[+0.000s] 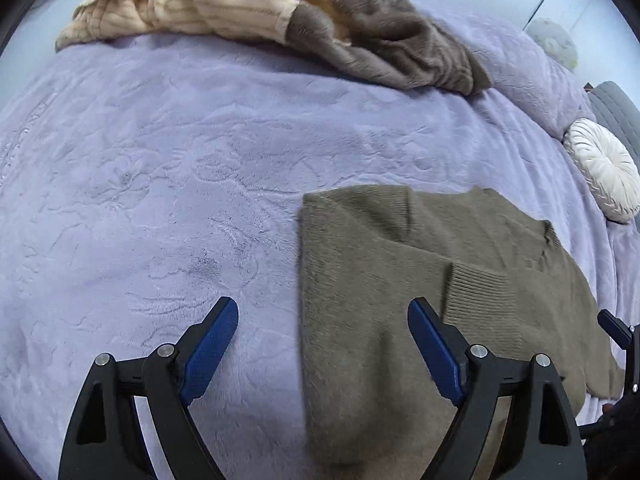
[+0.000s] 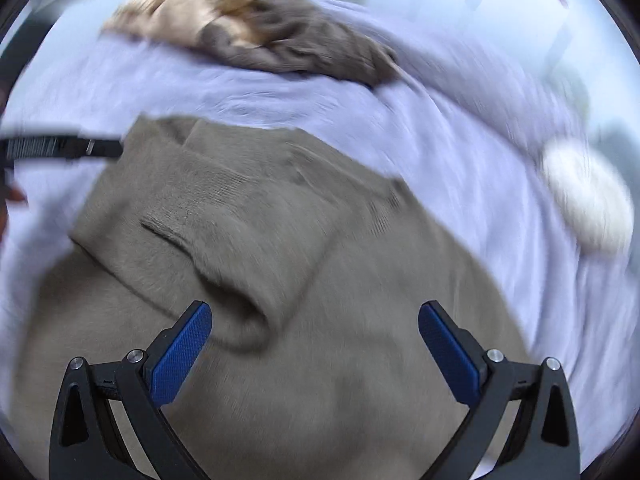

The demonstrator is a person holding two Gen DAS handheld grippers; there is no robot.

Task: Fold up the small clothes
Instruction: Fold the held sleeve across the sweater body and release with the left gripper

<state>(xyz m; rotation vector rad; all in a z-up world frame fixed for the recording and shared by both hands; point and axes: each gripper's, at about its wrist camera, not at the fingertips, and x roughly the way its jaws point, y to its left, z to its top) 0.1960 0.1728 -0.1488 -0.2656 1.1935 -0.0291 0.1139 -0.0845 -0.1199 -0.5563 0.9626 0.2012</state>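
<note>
Blue pads of the left gripper [image 1: 323,344] stand wide apart and hold nothing; its right finger hangs over the sweater [image 1: 400,280], its left finger over bare blanket [image 1: 160,160]. So the sweater's left edge runs between the jaws, and the garment lies mainly to the right of this gripper, its long axis running away up the bed. The right gripper [image 2: 316,346] is also spread wide and empty, poised squarely above the sweater [image 2: 280,240], with a folded-in sleeve and its ribbed cuff just ahead of the left pad. By that, the right hand is the nearer to the cloth's middle, the left to its side edge; a fold along the long axis would likely call for the left to take that edge.

The left view is sharp and shows the sleeves already laid across the body, a round cushion [image 1: 604,168] beyond, and a heap of tan and brown clothes [image 1: 280,20] at the far end. The right view is blurred, so the cloth's folds there are uncertain, but it shows the left gripper's finger at the sweater's far left corner.
</note>
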